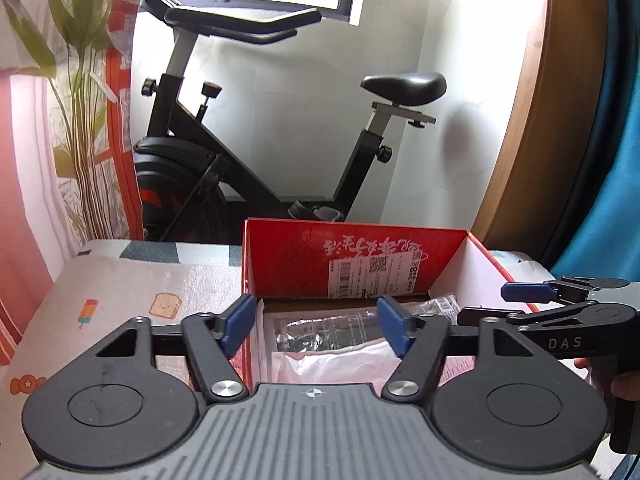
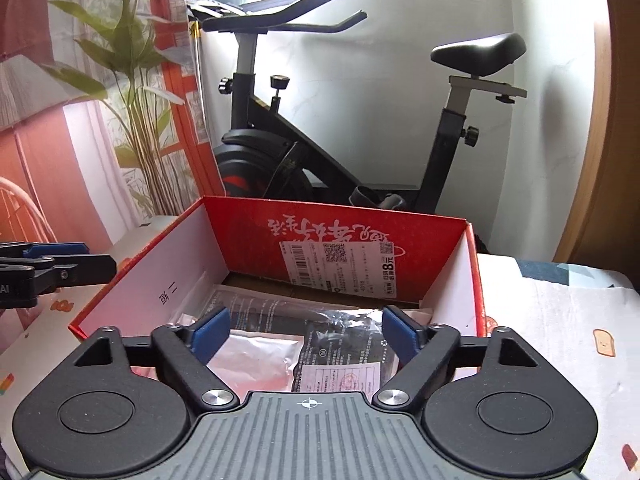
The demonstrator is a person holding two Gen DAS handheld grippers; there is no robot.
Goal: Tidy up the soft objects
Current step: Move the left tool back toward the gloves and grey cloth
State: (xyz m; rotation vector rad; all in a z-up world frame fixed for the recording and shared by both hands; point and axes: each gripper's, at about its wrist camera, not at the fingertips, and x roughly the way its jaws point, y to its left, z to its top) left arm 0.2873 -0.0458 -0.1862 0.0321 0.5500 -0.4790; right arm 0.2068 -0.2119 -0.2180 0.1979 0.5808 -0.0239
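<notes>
Hovering over the red box (image 2: 344, 236), left gripper (image 1: 318, 328) and right gripper (image 2: 306, 334) stand released, empty. Soft packets (image 2: 256, 354) lie inside, near edges hidden by gripper bodies.

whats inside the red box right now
Inside the red box lie plastic-wrapped packets: a pale pink packet beside a dark packet bearing a white label. More clear wrapping sits behind. The box floor and anything beneath the packets is covered.

Left gripper (image 1: 318, 328) and right gripper (image 2: 306, 334), jaws wide, empty.
</notes>
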